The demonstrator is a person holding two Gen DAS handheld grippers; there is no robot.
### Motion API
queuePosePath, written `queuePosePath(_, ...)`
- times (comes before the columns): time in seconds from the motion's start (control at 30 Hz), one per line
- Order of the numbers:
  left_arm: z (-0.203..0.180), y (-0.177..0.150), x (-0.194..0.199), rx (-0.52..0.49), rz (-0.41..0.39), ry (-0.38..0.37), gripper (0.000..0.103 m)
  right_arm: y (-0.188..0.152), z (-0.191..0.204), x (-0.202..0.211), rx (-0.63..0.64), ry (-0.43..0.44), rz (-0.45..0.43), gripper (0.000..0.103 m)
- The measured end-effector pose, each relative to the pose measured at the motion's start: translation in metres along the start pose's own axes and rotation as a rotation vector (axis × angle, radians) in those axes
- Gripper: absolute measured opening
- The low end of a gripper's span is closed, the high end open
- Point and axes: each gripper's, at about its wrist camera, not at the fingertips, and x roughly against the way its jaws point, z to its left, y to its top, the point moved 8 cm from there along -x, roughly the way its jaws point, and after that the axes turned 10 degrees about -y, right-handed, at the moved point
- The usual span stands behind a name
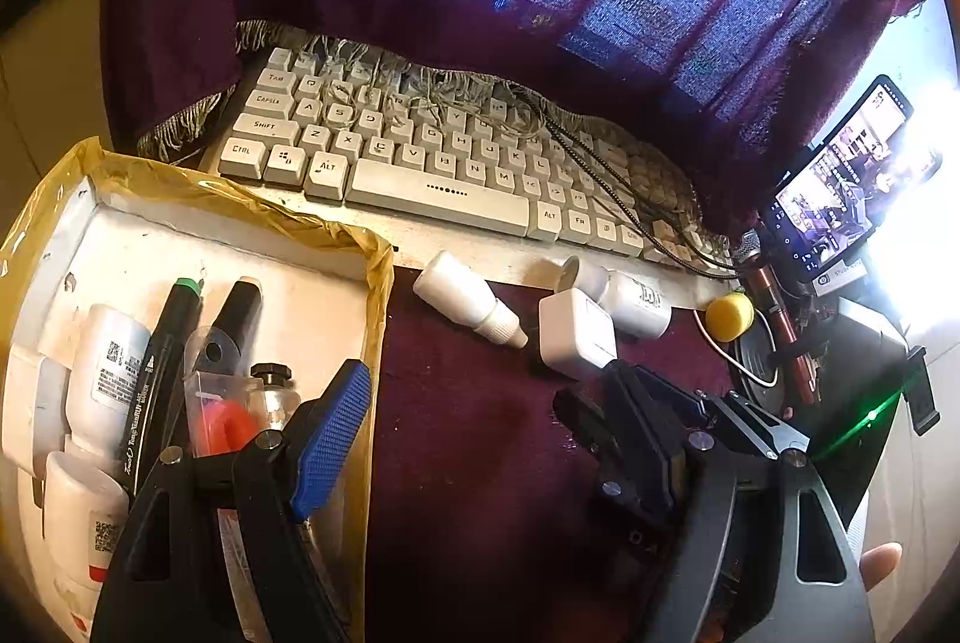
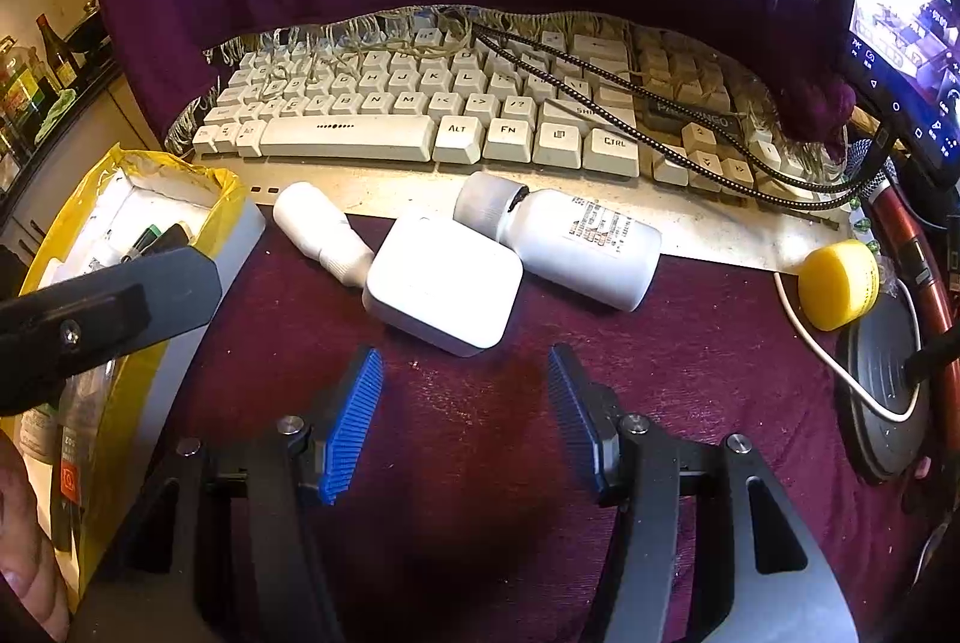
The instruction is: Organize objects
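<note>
my right gripper (image 2: 465, 424) is spread, holding nothing; the white cube (image 2: 443, 284) sits mid-frame just above it, flat, between two bottles. my right hand's nearer.

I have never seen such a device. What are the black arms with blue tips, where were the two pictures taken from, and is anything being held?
These are two hand-held grippers, each carrying its own camera looking along its fingers. One picture comes from the left gripper, the other from the right gripper. Both stand open and hold nothing. On the dark red cloth lie a white square charger, a small white dropper bottle, a larger white labelled bottle and a round yellow cap, before a white keyboard. A yellow-taped white box already holds pens and bottles.
</note>
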Motion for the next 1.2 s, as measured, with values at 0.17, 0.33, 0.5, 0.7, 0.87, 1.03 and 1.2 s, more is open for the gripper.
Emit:
queuePosePath(0.17,-0.002,0.001,0.002,-0.003,-0.003,-0.011,0.074,0.000,-0.003,0.000,-0.003,0.000,0.000,0.056)
queuePosePath(0.33,-0.003,0.000,0.002,0.000,-0.002,-0.011,0.074,-0.001,-0.005,-0.001,-0.005,-0.001,0.003,0.056)
queuePosePath(0.5,-0.003,0.000,0.001,-0.004,-0.002,-0.011,0.074,-0.001,-0.002,-0.001,-0.001,0.003,0.001,0.056)
queuePosePath(0.7,-0.003,-0.001,0.001,-0.005,0.000,-0.022,0.074,0.001,-0.004,0.000,-0.001,0.007,-0.004,0.056)
queuePosePath(0.87,0.011,0.006,0.009,0.059,0.000,-0.106,0.074,0.004,-0.006,0.008,-0.001,0.020,-0.020,0.056)
queuePosePath(1.03,0.030,0.017,0.013,0.129,-0.007,-0.128,0.074,0.011,-0.014,0.015,-0.029,0.034,-0.057,0.056)
queuePosePath(1.2,0.017,0.017,0.010,0.079,0.030,-0.120,0.074,0.027,-0.026,0.015,-0.073,0.026,-0.092,0.056)
